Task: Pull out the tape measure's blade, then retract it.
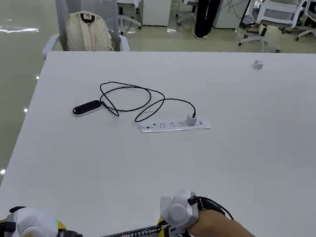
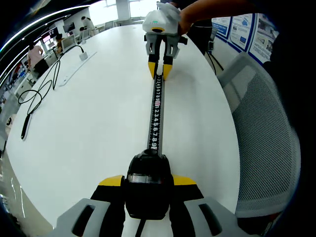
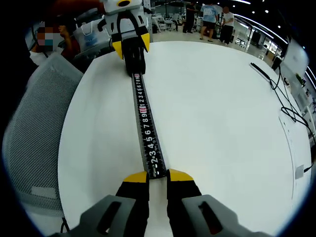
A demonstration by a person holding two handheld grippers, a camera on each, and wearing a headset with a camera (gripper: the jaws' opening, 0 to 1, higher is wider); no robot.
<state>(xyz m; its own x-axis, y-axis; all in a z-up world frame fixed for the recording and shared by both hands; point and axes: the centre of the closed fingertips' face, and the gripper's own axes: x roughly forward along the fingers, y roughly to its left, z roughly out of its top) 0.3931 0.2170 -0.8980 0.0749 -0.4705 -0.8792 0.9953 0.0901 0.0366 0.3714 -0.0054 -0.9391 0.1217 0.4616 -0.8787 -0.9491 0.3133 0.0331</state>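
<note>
L gripper (image 2: 148, 181): mine; jaws clamped tight on the tape measure case (image 2: 148, 197), one yellow tip each side; sits at the near edge of the bench (image 1: 243, 146), by the near-left corner
R gripper (image 3: 158, 176): mine; jaws pinched together on the free end of the blade (image 3: 145, 123); also at the near edge, approx halfway along it; well apart from L gripper
Blade: extended from the case, straight btw my two grippers; runs along the near edge; dark face w/ white numbers up, a red mark partway; low over the bench top, can't tell if touching
Tape measure case: black, upright btw L jaws; blade leaves its front, pointing at R gripper
White power strip (image 1: 174, 125): flat, mid-bench, lengthwise along the bench; white plug in the end nearer the right edge
Black cable (image 1: 131, 101): loose loops from that plug toward the left edge; ends at a black oblong unit (image 1: 88, 108), left of centre
Small pale object (image 1: 257, 65): near far edge, right side; too small to ID
Far chair (image 1: 87, 32): at far edge by far-left corner; cream bag or garment on it
Mesh chair (image 2: 266, 148): grey; just off the near edge
</note>
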